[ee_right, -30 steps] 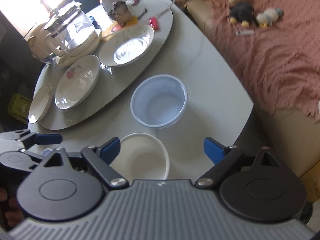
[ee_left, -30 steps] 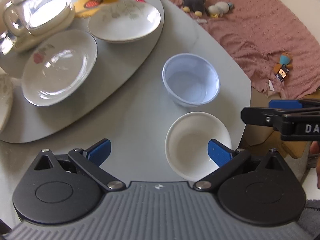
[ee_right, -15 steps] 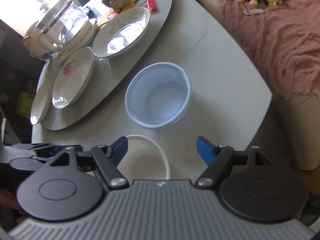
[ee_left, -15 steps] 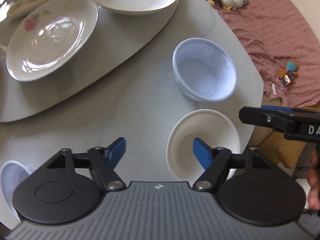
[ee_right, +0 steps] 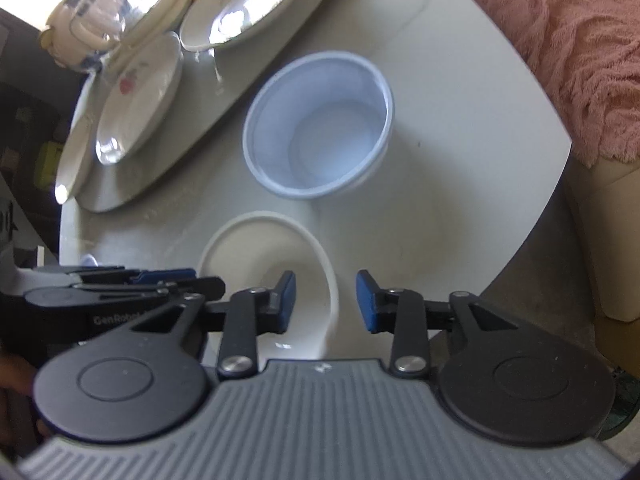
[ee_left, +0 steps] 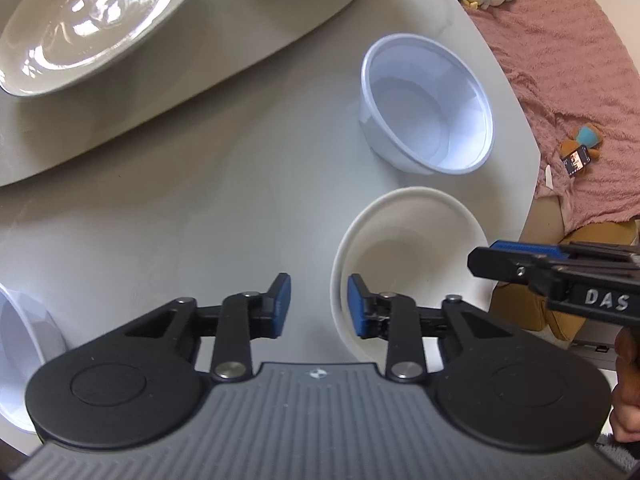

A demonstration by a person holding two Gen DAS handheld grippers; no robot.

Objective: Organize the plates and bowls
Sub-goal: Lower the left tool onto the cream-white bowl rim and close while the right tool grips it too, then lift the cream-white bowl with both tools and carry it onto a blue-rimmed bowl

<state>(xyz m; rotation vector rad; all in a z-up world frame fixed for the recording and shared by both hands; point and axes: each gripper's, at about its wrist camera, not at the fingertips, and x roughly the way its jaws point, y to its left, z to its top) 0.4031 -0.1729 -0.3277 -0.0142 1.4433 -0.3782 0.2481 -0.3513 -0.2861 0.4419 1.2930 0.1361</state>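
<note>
Only left view shows phone (ee_left: 576, 159)

We note a plain white bowl (ee_left: 408, 264) and a pale blue-white bowl (ee_left: 428, 100) on a grey table (ee_left: 180, 200). One white plate (ee_left: 88, 24) bears a red flower motif; the gripper pads (ee_left: 280, 308) are blue.

Left view: on left gripper (ee_left: 316, 306), looks steeply down, close over table (ee_left: 180, 184) — white bowl (ee_left: 404, 248) at lower right.
Right view: on right gripper (ee_right: 326, 300), same steep close look — white bowl (ee_right: 256, 248) at lower left.
Shared: white bowl, blue bowl (ee_left: 428, 104) (ee_right: 320, 128), plates (ee_left: 92, 20) (ee_right: 140, 92); each sees the other gripper.
</note>
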